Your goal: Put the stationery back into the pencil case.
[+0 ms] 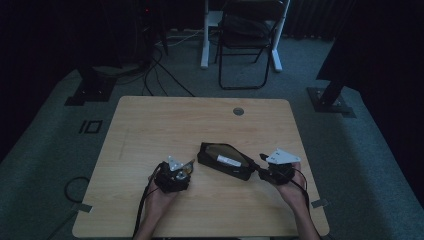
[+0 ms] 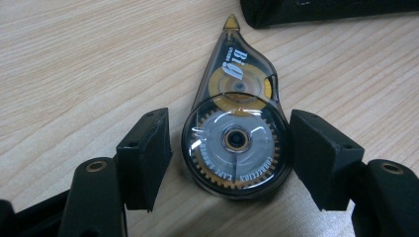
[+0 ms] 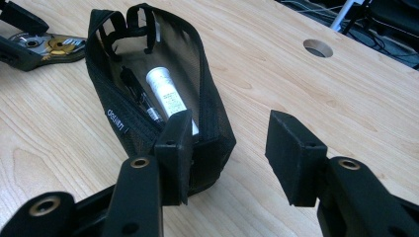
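Observation:
A clear teardrop correction-tape dispenser [image 2: 234, 143] with gold and silver wheels lies flat on the wooden table [image 1: 150, 130]. My left gripper [image 2: 230, 123] straddles it, open, with a gap at the left pad [image 2: 148, 158] and the right pad close to its rim. In the high view that left gripper [image 1: 184, 169] sits just left of a black mesh pouch [image 1: 225, 160]. The pouch [image 3: 123, 118] lies unzipped and holds a white tube [image 3: 165, 96] and a black pen [image 3: 138, 96]. At its near end my right gripper [image 3: 230, 128] stands open, one pad [image 3: 173, 158] against the pouch's end, the other over bare wood.
A round cable hole [image 1: 238, 111] pierces the table near its far edge. Beyond the table stand a folding chair [image 1: 247, 40] and a white desk leg [image 1: 204, 35], with cables on the carpet. The person's hands rest near the front edge.

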